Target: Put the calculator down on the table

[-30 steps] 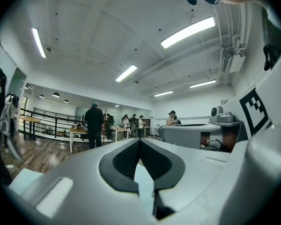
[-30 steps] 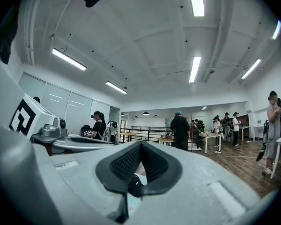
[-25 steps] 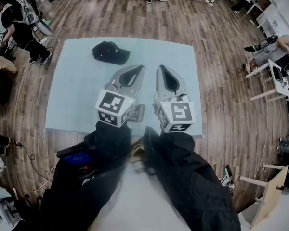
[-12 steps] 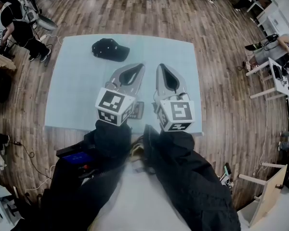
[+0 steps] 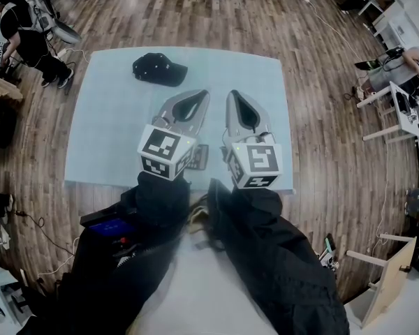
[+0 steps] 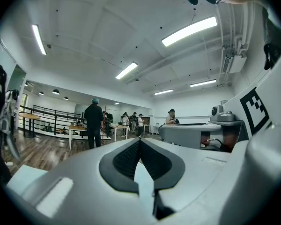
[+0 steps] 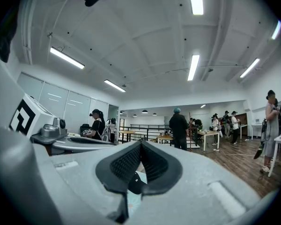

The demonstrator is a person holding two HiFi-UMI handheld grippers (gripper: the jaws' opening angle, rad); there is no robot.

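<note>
A dark calculator (image 5: pixel 198 157) lies flat on the light blue table (image 5: pixel 112 131) near its front edge. It shows in the gap between my two grippers and is partly hidden by the left one's marker cube. My left gripper (image 5: pixel 202 95) hovers level above the table, shut, with nothing between its fingers; in the left gripper view (image 6: pixel 139 140) its tips meet. Close beside it my right gripper (image 5: pixel 232 95) is also shut and empty, and its tips touch in the right gripper view (image 7: pixel 141 143). Neither gripper touches the calculator.
A black cap (image 5: pixel 159 70) lies at the table's far left. Wooden floor surrounds the table. A person (image 5: pixel 24 37) stands by equipment at the far left, and another person sits at white desks (image 5: pixel 405 110) on the right. More people and tables stand farther back in the room.
Only the head view has shifted slightly; both grippers, the calculator and the cap keep their places.
</note>
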